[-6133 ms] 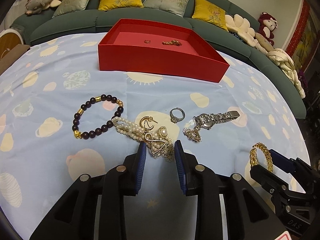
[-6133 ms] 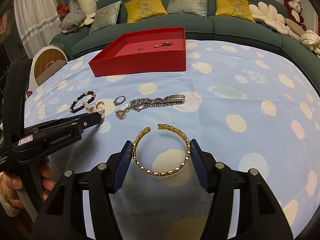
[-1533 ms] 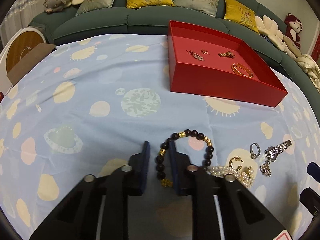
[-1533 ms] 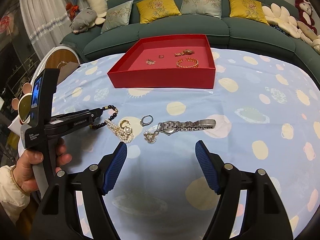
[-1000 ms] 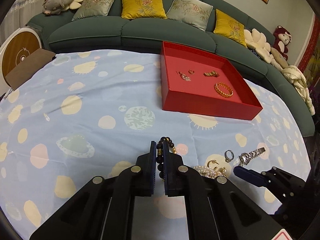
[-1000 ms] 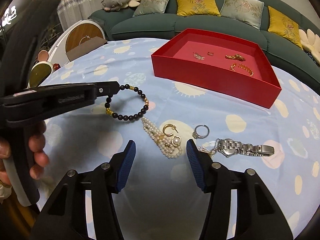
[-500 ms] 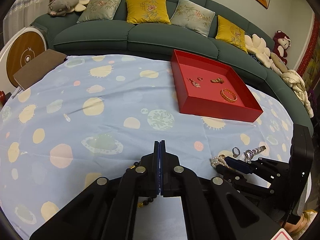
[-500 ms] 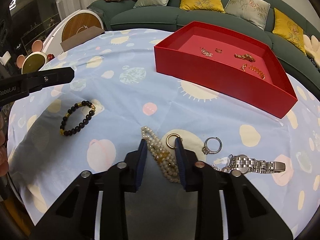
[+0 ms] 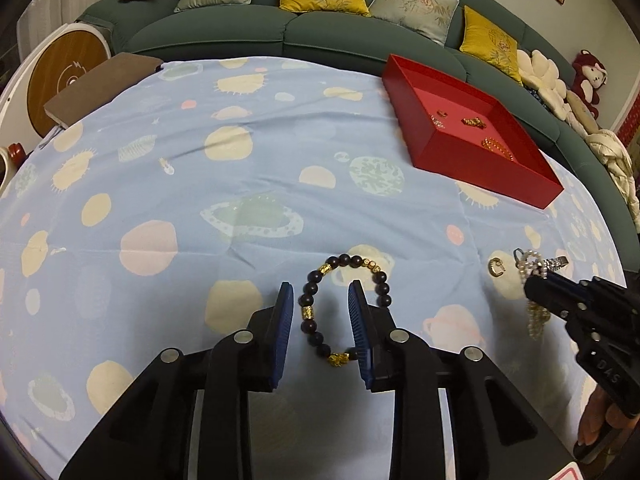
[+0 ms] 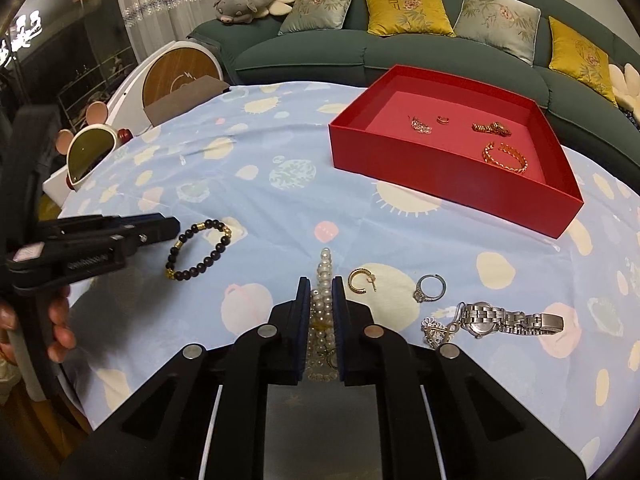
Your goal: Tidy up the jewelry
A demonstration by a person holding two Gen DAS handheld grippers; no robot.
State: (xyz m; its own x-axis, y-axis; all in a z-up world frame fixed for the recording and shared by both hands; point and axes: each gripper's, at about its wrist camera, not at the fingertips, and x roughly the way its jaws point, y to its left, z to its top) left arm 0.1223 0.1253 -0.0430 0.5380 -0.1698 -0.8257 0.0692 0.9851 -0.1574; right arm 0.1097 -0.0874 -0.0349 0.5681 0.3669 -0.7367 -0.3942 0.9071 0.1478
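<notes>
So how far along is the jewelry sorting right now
Done: four gold pieces, including a bangle, lie in the red box.

In hand: the right gripper has just been closing and is shut on the pearl strand. The left gripper has just been opening; the bead bracelet lies loose between its pads.

Left on the cloth: that bracelet, a gold earring, a ring, a watch and a small charm.

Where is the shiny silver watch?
In the right wrist view, the silver metal-link watch lies on the blue spotted tablecloth at lower right, beside the silver ring.
</notes>
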